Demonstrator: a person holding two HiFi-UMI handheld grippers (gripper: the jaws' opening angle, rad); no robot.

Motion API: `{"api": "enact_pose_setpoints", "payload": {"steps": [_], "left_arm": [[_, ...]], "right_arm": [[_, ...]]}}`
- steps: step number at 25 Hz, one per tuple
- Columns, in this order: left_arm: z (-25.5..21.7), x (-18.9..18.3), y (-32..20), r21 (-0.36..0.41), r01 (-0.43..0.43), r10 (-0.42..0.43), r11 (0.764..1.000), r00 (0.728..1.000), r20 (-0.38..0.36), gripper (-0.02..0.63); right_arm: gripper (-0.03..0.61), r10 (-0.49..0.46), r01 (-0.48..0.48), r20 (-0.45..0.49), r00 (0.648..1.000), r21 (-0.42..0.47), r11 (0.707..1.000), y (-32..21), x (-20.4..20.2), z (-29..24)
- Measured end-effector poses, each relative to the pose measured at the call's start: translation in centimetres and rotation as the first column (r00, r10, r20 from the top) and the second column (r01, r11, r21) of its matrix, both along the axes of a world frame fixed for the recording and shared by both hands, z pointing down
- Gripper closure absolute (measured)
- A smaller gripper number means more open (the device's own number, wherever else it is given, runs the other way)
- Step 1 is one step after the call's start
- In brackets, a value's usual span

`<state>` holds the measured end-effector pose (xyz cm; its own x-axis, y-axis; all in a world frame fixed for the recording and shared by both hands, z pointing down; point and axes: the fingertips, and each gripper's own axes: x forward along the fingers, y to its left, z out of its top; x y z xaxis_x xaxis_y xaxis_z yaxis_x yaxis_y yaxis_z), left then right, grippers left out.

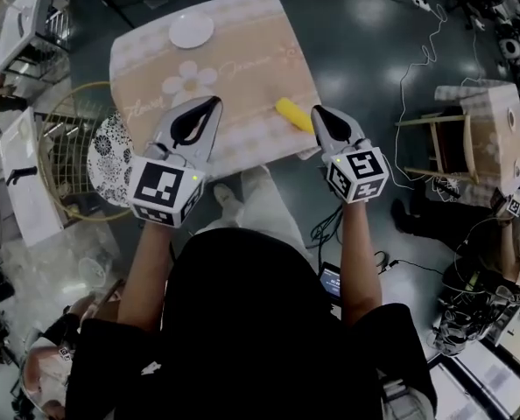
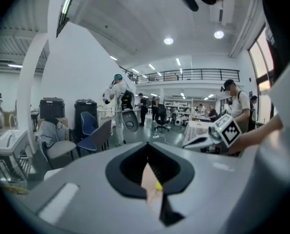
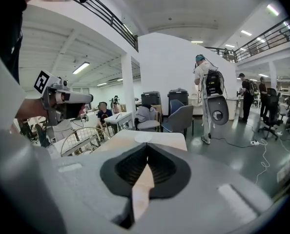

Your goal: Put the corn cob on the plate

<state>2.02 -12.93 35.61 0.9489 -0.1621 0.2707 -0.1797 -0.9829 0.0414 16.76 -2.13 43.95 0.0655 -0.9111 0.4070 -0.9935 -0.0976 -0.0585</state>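
Nearest, the person in a black top reaches both arms out over the near edge of a small table draped in a beige floral cloth. The grey left gripper, with a marker cube at its back, is clenched. Its own view shows the two jaws meeting at their tips with nothing pinched between them. The grey right gripper is likewise closed tight and empty, its tips together in its own view.

Just left of the right gripper's tips lies the yellow corn cob, slanted on the cloth toward the table's right side. Whether the tips touch it I cannot tell. Farther on, at the table's far edge, sits the round white plate — well apart from the cob. A round wire basket stands on the floor left of the table, and a wooden chair stands well off to the right.
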Motion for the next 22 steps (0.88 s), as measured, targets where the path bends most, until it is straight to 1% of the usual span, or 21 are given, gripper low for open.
{"api": "enact_pose_setpoints", "payload": {"steps": [7, 11, 16, 22], "left_arm": [[2.9, 3.0, 0.0, -0.042, -0.012, 0.014, 0.999, 0.998, 0.062, 0.606], [4.0, 4.0, -0.3, -0.056, -0.012, 0.017, 0.998, 0.995, 0.094, 0.606], [6.1, 4.5, -0.7, -0.077, -0.016, 0.027, 0.997, 0.990, 0.141, 0.606], [7.7, 4.7, -1.0, -0.100, -0.009, 0.029, 0.995, 0.980, 0.195, 0.606]], "right_arm": [[0.567, -0.058, 0.060, 0.028, 0.998, -0.097, 0.993, 0.0, 2.1, 5.1], [0.532, -0.082, 0.090, 0.057, 0.995, -0.159, 0.983, -0.5, 2.7, 8.3], [0.477, -0.124, 0.135, 0.057, 0.991, -0.255, 0.958, -0.9, 3.0, 12.4], [0.413, -0.170, 0.185, 0.073, 0.983, -0.333, 0.925, -1.6, 3.1, 16.0]]}}
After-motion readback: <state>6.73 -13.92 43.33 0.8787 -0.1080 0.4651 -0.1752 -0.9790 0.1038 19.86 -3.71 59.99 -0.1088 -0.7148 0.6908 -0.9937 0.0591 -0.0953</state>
